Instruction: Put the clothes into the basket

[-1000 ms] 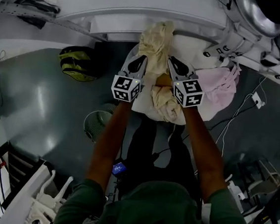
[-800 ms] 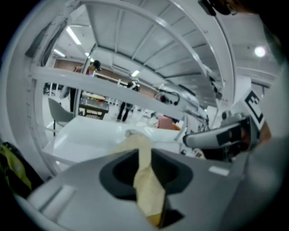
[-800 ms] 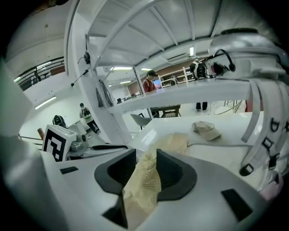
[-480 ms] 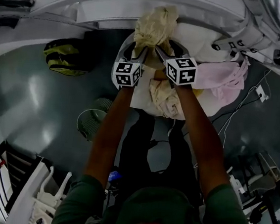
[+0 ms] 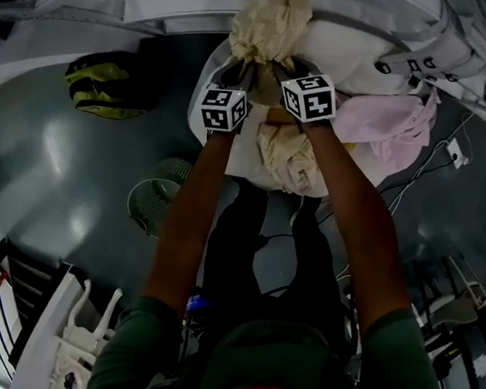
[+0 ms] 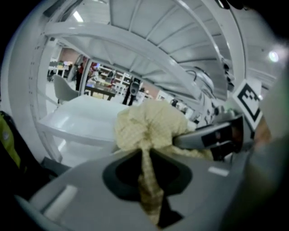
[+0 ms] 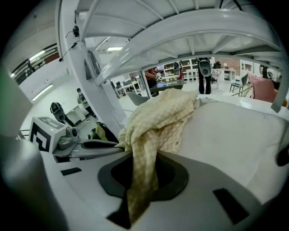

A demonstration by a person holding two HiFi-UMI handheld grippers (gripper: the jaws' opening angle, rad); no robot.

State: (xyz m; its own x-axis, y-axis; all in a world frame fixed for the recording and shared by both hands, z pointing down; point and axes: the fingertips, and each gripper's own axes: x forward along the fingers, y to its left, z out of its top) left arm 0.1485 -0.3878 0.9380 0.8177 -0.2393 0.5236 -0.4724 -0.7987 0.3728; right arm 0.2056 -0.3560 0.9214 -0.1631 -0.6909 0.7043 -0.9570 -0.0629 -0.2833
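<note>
Cloth hangs in left tool, right tool, jaws just closed.

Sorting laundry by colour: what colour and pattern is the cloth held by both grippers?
Pale yellow cloth with a fine check, clearest in the right gripper view.

**Head view.** The fingertips of the left gripper and right gripper are hidden behind their marker cubes and the cream cloth. The white basket is largely covered by clothes and forearms. The near edge of the pink garment is hidden behind the right forearm. The floor bundle is too dark to identify.

**Gripper views.** Both pairs of jaws have just been closing on the cloth. Its pinched tail is lost in the dark slot between them. The neighbouring gripper is blurred. Distant figures are too small to make out.
</note>
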